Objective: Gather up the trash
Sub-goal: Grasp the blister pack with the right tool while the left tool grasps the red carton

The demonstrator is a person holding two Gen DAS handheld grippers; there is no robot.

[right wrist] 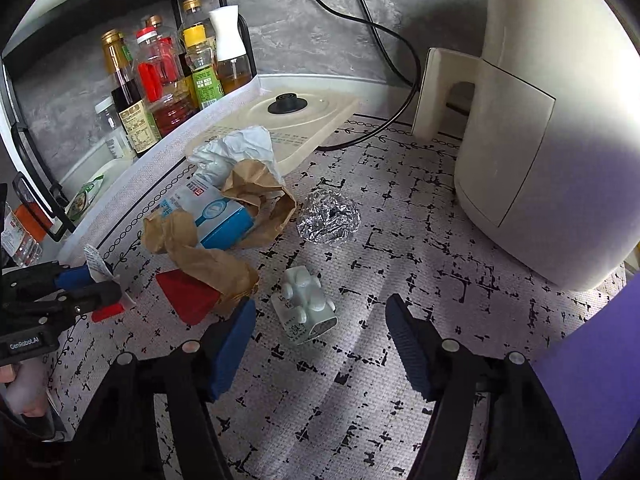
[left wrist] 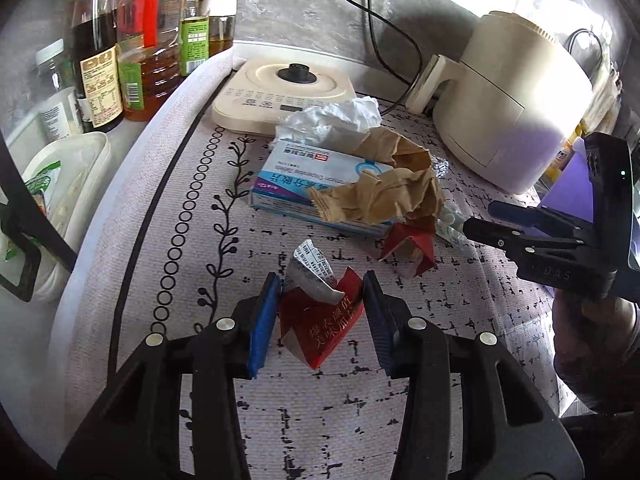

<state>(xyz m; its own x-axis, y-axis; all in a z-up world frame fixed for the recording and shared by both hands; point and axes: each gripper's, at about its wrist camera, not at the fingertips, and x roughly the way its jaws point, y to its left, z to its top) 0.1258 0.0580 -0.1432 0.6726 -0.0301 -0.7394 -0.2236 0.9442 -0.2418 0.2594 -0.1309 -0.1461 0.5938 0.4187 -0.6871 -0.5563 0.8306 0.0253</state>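
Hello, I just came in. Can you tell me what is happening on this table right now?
A person is collecting trash with two handheld grippers. The left gripper has its fingers around a torn red wrapper, apparently gripping it. The right gripper is open just before a small white blister pack. Crumpled brown paper, a blue box, a foil ball and white tissue lie uncollected on the mat.

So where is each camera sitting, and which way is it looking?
Left wrist: on the left gripper, looking forward over the mat at a torn red wrapper between its fingers; the right gripper shows at the right.
Right wrist: on the right gripper, facing a white blister pack and foil ball; the left gripper shows at the left.
Shared: blue medicine box, brown paper bag, white air fryer.
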